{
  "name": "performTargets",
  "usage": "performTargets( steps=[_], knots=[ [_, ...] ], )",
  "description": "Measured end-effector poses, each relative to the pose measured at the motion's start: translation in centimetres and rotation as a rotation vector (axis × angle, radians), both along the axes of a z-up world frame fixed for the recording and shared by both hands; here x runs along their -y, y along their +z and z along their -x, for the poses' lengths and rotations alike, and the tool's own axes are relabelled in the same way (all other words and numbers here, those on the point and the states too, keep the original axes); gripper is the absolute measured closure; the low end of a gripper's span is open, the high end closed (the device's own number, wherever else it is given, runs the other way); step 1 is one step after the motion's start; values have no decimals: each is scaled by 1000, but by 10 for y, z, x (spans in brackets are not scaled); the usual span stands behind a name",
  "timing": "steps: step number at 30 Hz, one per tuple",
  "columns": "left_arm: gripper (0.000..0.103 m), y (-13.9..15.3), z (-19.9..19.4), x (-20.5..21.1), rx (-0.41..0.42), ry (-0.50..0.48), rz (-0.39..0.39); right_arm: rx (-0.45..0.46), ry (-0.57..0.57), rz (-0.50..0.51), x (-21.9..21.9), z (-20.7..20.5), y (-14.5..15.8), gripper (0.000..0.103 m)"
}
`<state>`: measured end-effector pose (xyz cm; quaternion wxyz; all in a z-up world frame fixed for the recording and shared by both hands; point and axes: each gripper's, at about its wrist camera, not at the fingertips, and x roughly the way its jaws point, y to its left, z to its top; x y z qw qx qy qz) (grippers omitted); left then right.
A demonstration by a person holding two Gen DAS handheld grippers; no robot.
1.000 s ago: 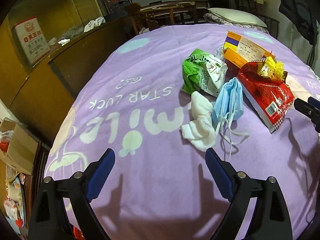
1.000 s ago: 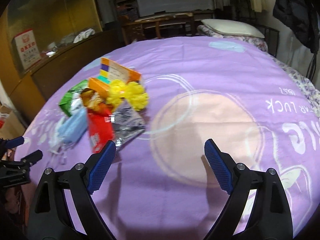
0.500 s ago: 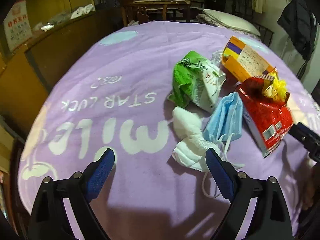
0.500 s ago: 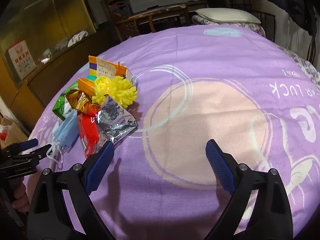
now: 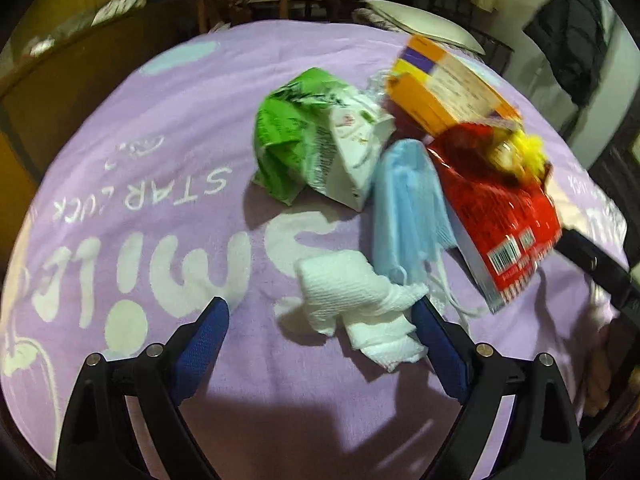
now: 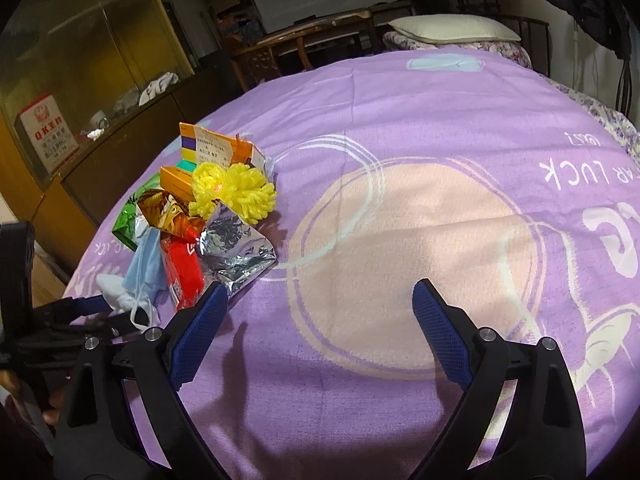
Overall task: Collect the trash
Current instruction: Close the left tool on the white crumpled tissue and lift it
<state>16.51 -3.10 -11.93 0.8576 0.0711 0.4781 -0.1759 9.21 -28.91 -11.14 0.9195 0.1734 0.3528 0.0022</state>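
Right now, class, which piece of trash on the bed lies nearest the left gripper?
The crumpled white tissue. It lies just ahead of the open left gripper, while the blue face mask and the wrappers sit farther back.

A soft, matt purple woven blanket (image 5: 168,152) with white printed lettering covers the bed. On it lies a crumpled white gauze-like cloth (image 5: 360,312) with a rough open weave, touching a pleated light-blue non-woven face mask (image 5: 408,208). A glossy green-and-white plastic wrapper (image 5: 312,136) is creased. The shiny red plastic snack bag (image 5: 500,216) reflects light, and a crinkled silver foil bag (image 6: 236,252) gleams like metal. A fluffy yellow yarn pom-pom (image 6: 232,190) rests against smooth orange cardboard boxes (image 6: 212,152). The fingers (image 6: 438,336) carry textured blue rubbery pads on matt black plastic.
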Motion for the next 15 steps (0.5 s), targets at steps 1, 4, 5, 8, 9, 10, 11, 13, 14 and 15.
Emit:
performTargets(
  steps=[1,4,5,8,9,10,11,13,14,15],
  knots=[
    [12,2,2,-2,3,-6,9,4,0,-5,0,1,0,13],
    [12,6,8,-21,23,44,-4,7,-2,-12,1,1,0,13],
    [12,7,8,-31,27,81,-17,8,-3,-13,1,1,1,13],
    [12,5,9,-56,31,164,-55,9,-3,-12,1,1,1,13],
    [12,6,11,-60,29,169,-52,10,-2,-12,0,1,1,13],
    [12,9,13,-60,32,164,-39,11,-2,-11,0,1,1,13],
    [12,12,14,-59,37,148,-25,12,-2,-11,0,2,2,13],
    [12,19,17,-51,56,102,6,15,-1,-11,0,2,2,13],
    [12,22,19,-44,70,77,18,18,0,-12,0,3,2,13],
    [12,23,18,-36,79,56,20,20,1,-13,0,3,2,13]
  ],
)
